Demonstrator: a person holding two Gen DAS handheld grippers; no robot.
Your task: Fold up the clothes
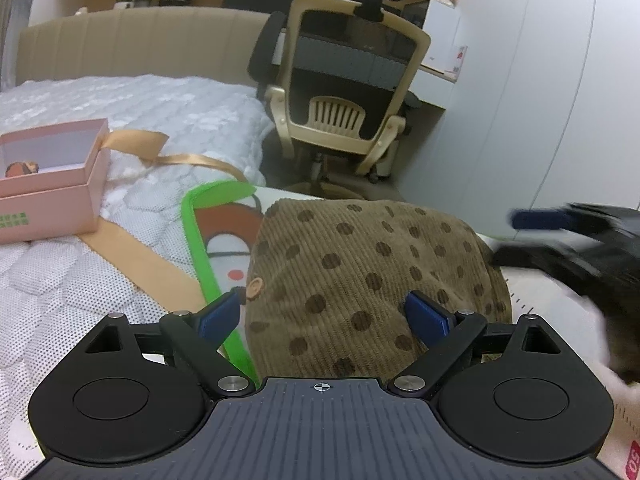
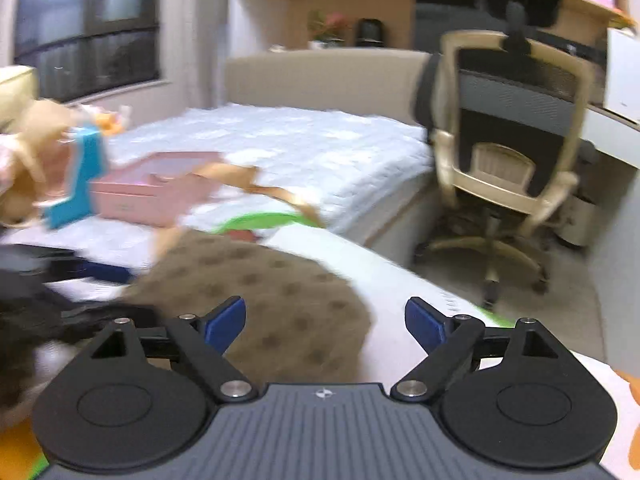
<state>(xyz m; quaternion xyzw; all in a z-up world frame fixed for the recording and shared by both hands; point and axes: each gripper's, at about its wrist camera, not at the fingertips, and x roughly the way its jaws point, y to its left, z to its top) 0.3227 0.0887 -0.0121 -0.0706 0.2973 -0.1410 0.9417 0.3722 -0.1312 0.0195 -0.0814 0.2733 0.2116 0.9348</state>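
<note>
The left gripper [image 1: 323, 314] is spread wide and empty over a brown dotted corduroy garment [image 1: 360, 276] lying on a white mat with green edging [image 1: 200, 248] on the bed. The right gripper [image 2: 325, 322] is likewise wide open, holding nothing, above the garment's right edge. A pink cardboard box [image 1: 52, 184] sits well apart.

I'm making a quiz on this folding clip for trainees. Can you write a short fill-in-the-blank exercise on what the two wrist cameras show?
1. The brown corduroy garment is patterned with dark ____.
2. The jaws of the left gripper stand ____, holding nothing.
3. The open gift box on the bed is ____ in colour.
4. Beside the bed stands an office ____ with a beige frame.

Missing words: dots; open; pink; chair
</note>
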